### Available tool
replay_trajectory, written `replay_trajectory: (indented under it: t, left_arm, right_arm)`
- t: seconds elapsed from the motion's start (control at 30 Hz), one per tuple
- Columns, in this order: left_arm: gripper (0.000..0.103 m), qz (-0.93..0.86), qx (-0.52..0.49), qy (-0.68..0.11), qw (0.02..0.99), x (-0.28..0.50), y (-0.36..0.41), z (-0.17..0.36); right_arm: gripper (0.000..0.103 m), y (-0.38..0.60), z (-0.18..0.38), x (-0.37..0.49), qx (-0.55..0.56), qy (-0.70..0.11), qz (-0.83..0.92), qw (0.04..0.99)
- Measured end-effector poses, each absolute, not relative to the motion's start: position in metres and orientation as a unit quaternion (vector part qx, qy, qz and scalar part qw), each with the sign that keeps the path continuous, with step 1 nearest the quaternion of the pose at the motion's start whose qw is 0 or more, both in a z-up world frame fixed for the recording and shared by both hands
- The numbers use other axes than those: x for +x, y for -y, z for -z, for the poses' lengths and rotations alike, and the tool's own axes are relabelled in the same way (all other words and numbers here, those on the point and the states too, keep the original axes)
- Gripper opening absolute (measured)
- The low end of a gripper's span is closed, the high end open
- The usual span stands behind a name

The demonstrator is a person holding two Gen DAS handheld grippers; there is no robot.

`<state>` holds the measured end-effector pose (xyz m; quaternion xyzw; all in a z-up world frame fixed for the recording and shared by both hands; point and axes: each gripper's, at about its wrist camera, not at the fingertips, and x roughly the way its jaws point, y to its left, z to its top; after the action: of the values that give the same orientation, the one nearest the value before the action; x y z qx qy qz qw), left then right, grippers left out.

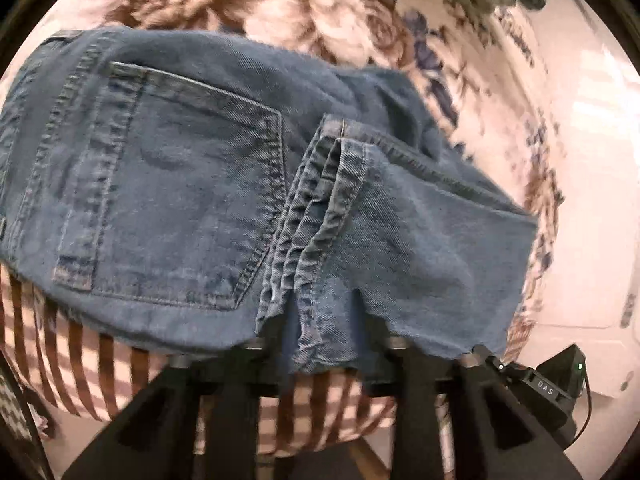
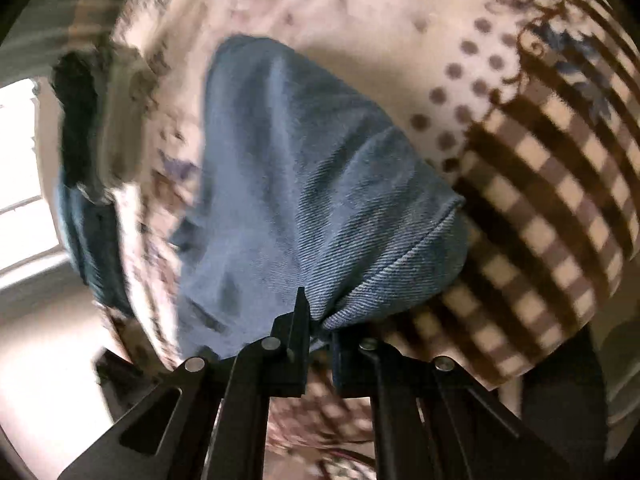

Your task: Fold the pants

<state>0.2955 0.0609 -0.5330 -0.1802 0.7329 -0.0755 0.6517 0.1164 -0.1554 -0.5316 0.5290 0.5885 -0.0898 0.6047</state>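
Blue denim pants (image 1: 180, 168) lie folded on a patterned bedspread, one back pocket (image 1: 172, 200) facing up and the stacked leg hems (image 1: 316, 208) laid across it. My left gripper (image 1: 324, 320) sits at the near edge with its jaws apart. A loose fold of denim hangs between them and the cloth drapes over both tips. In the right wrist view the pants (image 2: 304, 168) bulge up as a rounded fold. My right gripper (image 2: 320, 322) is shut on the near edge of that fold, and the right finger's tip is hidden behind the denim.
The bedspread (image 1: 320, 12) has flowers, brown stripes and a checked border (image 2: 540, 184). A black device marked DAS (image 1: 556, 388) with a cable sits at the lower right. A bright window (image 2: 20, 168) lies left, with blurred dark and blue cloth (image 2: 92, 232) beside it.
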Motion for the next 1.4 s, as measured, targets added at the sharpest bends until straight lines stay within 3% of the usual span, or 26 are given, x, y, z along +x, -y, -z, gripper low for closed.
replay_trajectory:
  t: [0.03, 0.07, 0.2, 0.27, 0.3, 0.37, 0.4, 0.43, 0.53, 0.6, 0.67, 0.73, 0.8, 0.83, 0.87, 0.9, 1.0, 1.07, 1.1, 1.13, 1.2, 1.4]
  left_arm:
    - [0.053, 0.076, -0.188, -0.735, 0.647, 0.296, -0.059, 0.538]
    - [0.06, 0.079, -0.192, -0.735, 0.646, 0.297, -0.057, 0.543]
    - [0.063, 0.077, -0.14, -0.738, 0.656, 0.306, -0.038, 0.556]
    - [0.062, 0.072, -0.119, -0.736, 0.663, 0.312, -0.032, 0.56]
    - [0.06, 0.067, -0.106, -0.732, 0.67, 0.313, -0.03, 0.561]
    - [0.031, 0.062, -0.068, -0.727, 0.68, 0.315, -0.027, 0.563]
    - [0.025, 0.058, -0.048, -0.724, 0.685, 0.315, -0.027, 0.564]
    - [0.018, 0.059, -0.037, -0.723, 0.687, 0.314, -0.031, 0.566]
    - [0.019, 0.069, -0.037, -0.723, 0.686, 0.315, -0.035, 0.562]
    - [0.029, 0.074, -0.044, -0.722, 0.686, 0.316, -0.038, 0.55]
    - [0.049, 0.072, -0.045, -0.712, 0.697, 0.316, -0.042, 0.532]
    - [0.058, 0.067, -0.035, -0.697, 0.713, 0.315, -0.044, 0.515]
    - [0.059, 0.062, -0.043, -0.682, 0.727, 0.312, -0.052, 0.501]
    - [0.069, 0.053, -0.045, -0.678, 0.732, 0.31, -0.058, 0.497]
    - [0.087, 0.04, -0.047, -0.679, 0.732, 0.308, -0.067, 0.495]
    - [0.093, 0.032, -0.054, -0.681, 0.73, 0.305, -0.075, 0.496]
    - [0.095, -0.008, -0.063, -0.687, 0.723, 0.29, -0.106, 0.504]
    - [0.095, -0.04, -0.071, -0.685, 0.724, 0.283, -0.133, 0.507]
    - [0.095, -0.055, -0.073, -0.681, 0.727, 0.28, -0.144, 0.507]
    - [0.095, -0.072, -0.07, -0.677, 0.729, 0.278, -0.155, 0.507]
    - [0.095, -0.095, -0.065, -0.667, 0.736, 0.274, -0.176, 0.508]
    - [0.095, -0.15, -0.044, -0.643, 0.749, 0.267, -0.229, 0.508]
  right_arm:
    - [0.015, 0.158, 0.54, 0.117, 0.532, -0.6, 0.091, 0.591]
    - [0.016, 0.161, 0.55, 0.116, 0.544, -0.605, 0.092, 0.574]
    - [0.034, 0.164, 0.567, 0.115, 0.573, -0.603, 0.075, 0.549]
    - [0.035, 0.158, 0.568, 0.116, 0.564, -0.61, 0.067, 0.552]
    - [0.036, 0.153, 0.569, 0.118, 0.558, -0.617, 0.063, 0.552]
    - [0.042, 0.145, 0.571, 0.117, 0.553, -0.625, 0.057, 0.547]
    - [0.051, 0.141, 0.571, 0.114, 0.553, -0.628, 0.054, 0.545]
    - [0.053, 0.137, 0.571, 0.113, 0.551, -0.631, 0.051, 0.544]
    - [0.053, 0.127, 0.566, 0.112, 0.528, -0.645, 0.045, 0.551]
    - [0.056, 0.121, 0.557, 0.112, 0.493, -0.661, 0.044, 0.564]
    - [0.062, 0.111, 0.541, 0.119, 0.432, -0.677, 0.047, 0.594]
    - [0.073, 0.099, 0.521, 0.13, 0.336, -0.694, 0.057, 0.635]
    - [0.084, 0.082, 0.501, 0.145, 0.234, -0.7, 0.065, 0.672]
    - [0.087, 0.074, 0.494, 0.152, 0.195, -0.699, 0.067, 0.685]
    - [0.087, 0.066, 0.488, 0.161, 0.164, -0.697, 0.069, 0.695]
    - [0.087, 0.058, 0.483, 0.173, 0.147, -0.692, 0.064, 0.704]
    - [0.087, 0.038, 0.482, 0.211, 0.168, -0.684, 0.03, 0.71]
    - [0.086, 0.02, 0.484, 0.245, 0.191, -0.67, -0.006, 0.718]
    - [0.078, 0.012, 0.485, 0.26, 0.195, -0.663, -0.022, 0.723]
    - [0.056, 0.004, 0.486, 0.275, 0.203, -0.657, -0.035, 0.725]
    - [0.024, -0.014, 0.497, 0.312, 0.216, -0.655, -0.072, 0.72]
    - [0.008, -0.051, 0.555, 0.393, 0.179, -0.685, -0.066, 0.703]
